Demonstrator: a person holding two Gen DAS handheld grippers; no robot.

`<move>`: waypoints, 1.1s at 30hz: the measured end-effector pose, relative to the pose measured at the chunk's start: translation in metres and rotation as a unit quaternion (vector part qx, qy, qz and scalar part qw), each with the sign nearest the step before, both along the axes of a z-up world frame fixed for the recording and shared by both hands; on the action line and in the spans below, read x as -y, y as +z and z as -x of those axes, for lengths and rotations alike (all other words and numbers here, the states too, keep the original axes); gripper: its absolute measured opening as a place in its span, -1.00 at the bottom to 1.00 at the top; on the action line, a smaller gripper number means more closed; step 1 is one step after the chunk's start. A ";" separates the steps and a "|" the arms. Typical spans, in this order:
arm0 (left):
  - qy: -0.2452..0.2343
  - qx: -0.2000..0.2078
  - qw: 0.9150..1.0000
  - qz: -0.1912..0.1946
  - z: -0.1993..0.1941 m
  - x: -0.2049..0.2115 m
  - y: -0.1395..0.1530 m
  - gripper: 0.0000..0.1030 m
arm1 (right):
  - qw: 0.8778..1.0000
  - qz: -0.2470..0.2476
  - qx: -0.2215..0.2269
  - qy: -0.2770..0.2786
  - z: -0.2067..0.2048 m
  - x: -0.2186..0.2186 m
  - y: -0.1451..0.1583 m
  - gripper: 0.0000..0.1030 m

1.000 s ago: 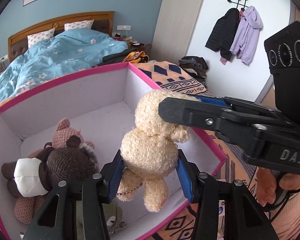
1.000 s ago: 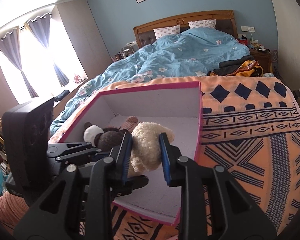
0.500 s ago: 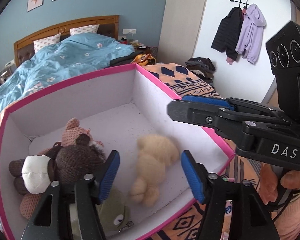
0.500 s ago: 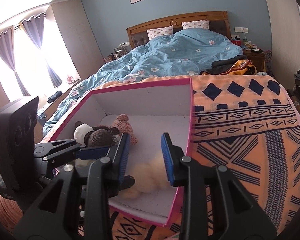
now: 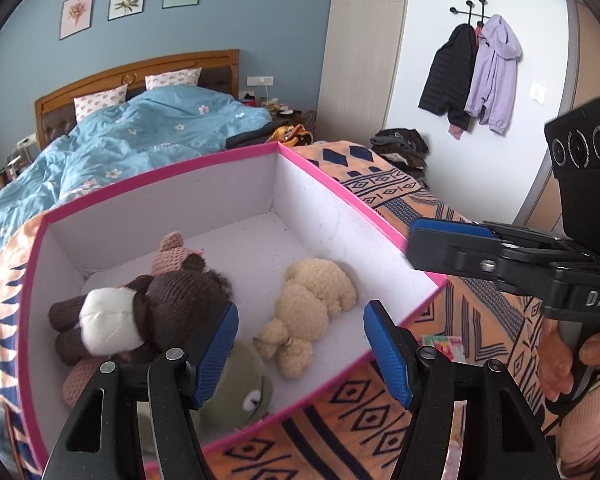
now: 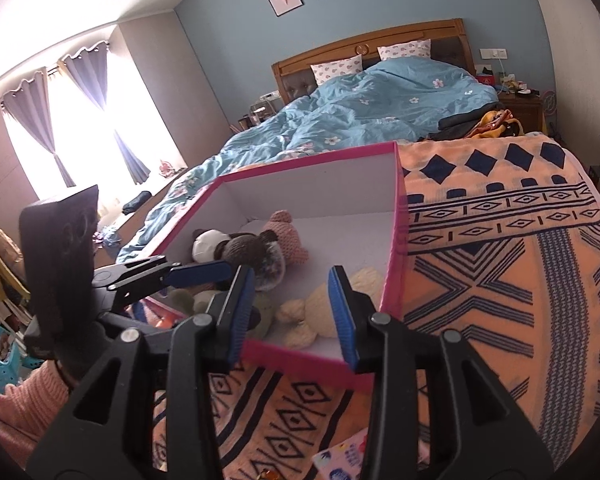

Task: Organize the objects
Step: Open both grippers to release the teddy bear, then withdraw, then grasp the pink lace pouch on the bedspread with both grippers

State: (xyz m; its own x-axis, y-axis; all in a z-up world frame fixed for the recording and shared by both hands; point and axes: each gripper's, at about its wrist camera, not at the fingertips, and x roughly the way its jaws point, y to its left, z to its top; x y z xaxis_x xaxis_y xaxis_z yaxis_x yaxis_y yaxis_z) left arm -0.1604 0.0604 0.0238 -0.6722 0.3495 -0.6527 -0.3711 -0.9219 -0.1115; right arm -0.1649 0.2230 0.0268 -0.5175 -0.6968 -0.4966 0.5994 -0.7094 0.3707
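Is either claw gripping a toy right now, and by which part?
Neither. The left claw and right claw are open and empty; the cream bear lies loose in the pink box.

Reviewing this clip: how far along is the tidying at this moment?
Done: the cream fluffy teddy bear lies inside the pink-rimmed white box, beside the dark brown knitted plush, pink knitted bear and green plush.
In hand: nothing; left gripper and right gripper are open and empty.
Left: a colourful card lies on the orange patterned blanket.
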 end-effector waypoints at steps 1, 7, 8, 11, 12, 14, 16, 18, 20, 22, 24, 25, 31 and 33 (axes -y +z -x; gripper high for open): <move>-0.001 -0.003 1.000 -0.006 -0.005 0.003 0.002 0.30 | 1.000 0.006 0.001 0.003 -0.004 -0.002 0.001 -0.19; -0.033 -0.003 0.996 -0.084 -0.042 0.021 0.018 0.30 | 0.999 0.029 0.002 0.015 -0.038 -0.017 0.002 -0.18; -0.037 -0.009 0.996 -0.084 -0.049 0.020 0.020 0.31 | 0.999 0.031 0.003 0.017 -0.044 -0.020 0.001 -0.18; -0.057 -0.013 0.995 -0.080 -0.068 0.015 0.020 0.31 | 0.999 0.034 0.011 0.020 -0.065 -0.028 -0.006 -0.18; -0.065 -0.009 0.995 -0.077 -0.073 0.011 0.016 0.31 | 0.999 0.032 0.017 0.021 -0.072 -0.030 -0.010 -0.18; -0.071 -0.004 0.996 -0.058 -0.082 0.003 0.006 0.31 | 0.999 0.027 0.025 0.016 -0.081 -0.036 -0.016 -0.18; -0.079 0.010 0.996 -0.049 -0.090 -0.005 -0.008 0.31 | 0.999 0.017 0.033 0.009 -0.090 -0.041 -0.024 -0.18; -0.090 0.025 0.995 -0.042 -0.097 -0.014 -0.021 0.31 | 0.999 0.013 0.049 0.005 -0.097 -0.045 -0.033 -0.18; -0.099 0.039 0.993 -0.041 -0.104 -0.019 -0.031 0.31 | 0.998 0.006 0.058 0.000 -0.102 -0.048 -0.041 -0.18; -0.105 0.051 0.992 -0.039 -0.109 -0.024 -0.040 0.31 | 0.998 0.005 0.070 -0.003 -0.105 -0.052 -0.049 -0.18; -0.111 0.063 0.991 -0.041 -0.113 -0.028 -0.047 0.31 | 0.996 0.005 0.084 -0.004 -0.108 -0.054 -0.058 -0.18; -0.115 0.068 0.990 -0.042 -0.115 -0.030 -0.050 0.31 | 0.996 0.004 0.091 -0.004 -0.109 -0.055 -0.063 -0.18; -0.128 0.099 0.986 -0.040 -0.124 -0.038 -0.067 0.31 | 0.991 0.000 0.137 0.007 -0.116 -0.051 -0.092 -0.18; -0.132 0.107 0.985 -0.039 -0.126 -0.039 -0.073 0.31 | 0.989 0.002 0.148 0.010 -0.119 -0.050 -0.099 -0.18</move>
